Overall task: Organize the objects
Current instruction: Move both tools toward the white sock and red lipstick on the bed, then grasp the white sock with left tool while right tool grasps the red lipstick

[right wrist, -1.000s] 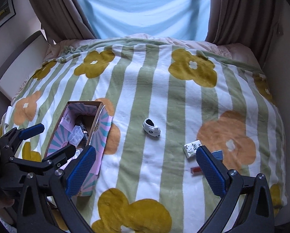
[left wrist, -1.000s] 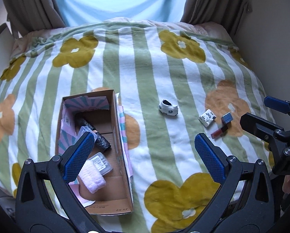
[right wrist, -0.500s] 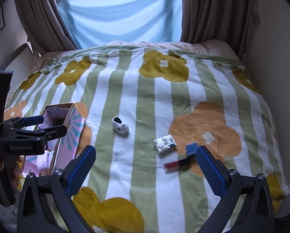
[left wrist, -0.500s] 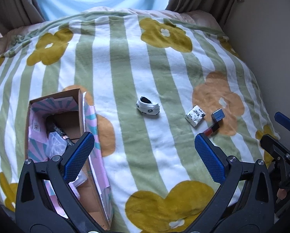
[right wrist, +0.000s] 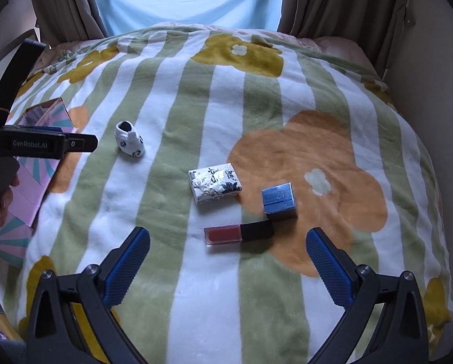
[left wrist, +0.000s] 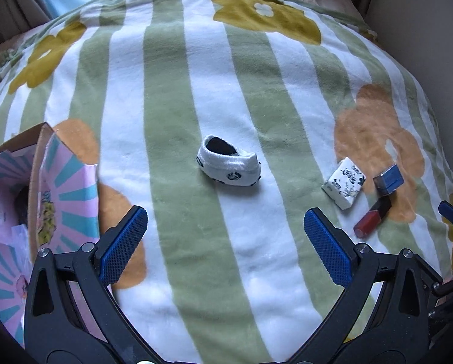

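On striped blanket [right wrist: 196, 273], lip-gloss tube [right wrist: 238, 234] lies just ahead of right gripper [right wrist: 228, 256], beside blue box [right wrist: 279, 201]. Both grippers gape, empty; left gripper [left wrist: 226, 232] faces sock [left wrist: 229, 165]. Tube likely rigid, slick, light: pinch mid-body.

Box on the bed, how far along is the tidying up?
Little of the box interior shows now, so what's packed is unclear. In hand: nothing; left gripper and right gripper are both open and empty. Left on the blanket: sock, tissue pack, blue box, lip gloss.
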A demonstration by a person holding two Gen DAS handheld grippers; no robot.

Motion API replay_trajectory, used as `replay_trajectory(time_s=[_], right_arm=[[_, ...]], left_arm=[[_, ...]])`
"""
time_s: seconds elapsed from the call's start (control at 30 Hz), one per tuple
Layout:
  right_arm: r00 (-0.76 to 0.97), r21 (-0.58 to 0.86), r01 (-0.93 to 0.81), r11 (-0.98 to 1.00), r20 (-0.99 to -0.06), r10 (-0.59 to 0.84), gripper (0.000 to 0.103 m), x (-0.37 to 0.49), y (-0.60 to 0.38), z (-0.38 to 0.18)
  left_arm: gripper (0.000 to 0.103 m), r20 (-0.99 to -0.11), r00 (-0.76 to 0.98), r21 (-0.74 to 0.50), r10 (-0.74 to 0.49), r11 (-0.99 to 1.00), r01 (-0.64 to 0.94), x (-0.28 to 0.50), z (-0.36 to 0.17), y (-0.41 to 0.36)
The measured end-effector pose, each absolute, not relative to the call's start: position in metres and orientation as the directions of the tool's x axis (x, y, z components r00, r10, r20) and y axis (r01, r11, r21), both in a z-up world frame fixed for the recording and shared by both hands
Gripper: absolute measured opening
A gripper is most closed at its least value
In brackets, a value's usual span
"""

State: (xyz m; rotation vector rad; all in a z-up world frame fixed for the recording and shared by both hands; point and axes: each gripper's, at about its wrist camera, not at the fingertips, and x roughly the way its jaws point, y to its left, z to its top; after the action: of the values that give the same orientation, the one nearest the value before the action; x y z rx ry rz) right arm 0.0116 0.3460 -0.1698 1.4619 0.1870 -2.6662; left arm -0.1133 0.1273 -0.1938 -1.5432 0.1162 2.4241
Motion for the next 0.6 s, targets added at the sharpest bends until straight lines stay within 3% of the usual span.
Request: replay_trajectory(time_s=[0.5, 0.6], right_arm=[[-0.455, -0.049, 0.149, -0.988, -0.89, -0.025, 0.102, -0.028, 0.359, -0.249], [-0.441, -0.037, 0.139, -0.99, -0.897, -0.028, 0.102, -0.034, 0.359, -0.255]], left_arm=[[0.103, -0.91, -0.397, 0.041, 0.123, -0.924, -0.379, -0.165, -0.254, 0.151], [0.097, -0.91, -0.392, 0.04, 0.132, -0.916, -0.399, -0.17, -0.257, 0.154]])
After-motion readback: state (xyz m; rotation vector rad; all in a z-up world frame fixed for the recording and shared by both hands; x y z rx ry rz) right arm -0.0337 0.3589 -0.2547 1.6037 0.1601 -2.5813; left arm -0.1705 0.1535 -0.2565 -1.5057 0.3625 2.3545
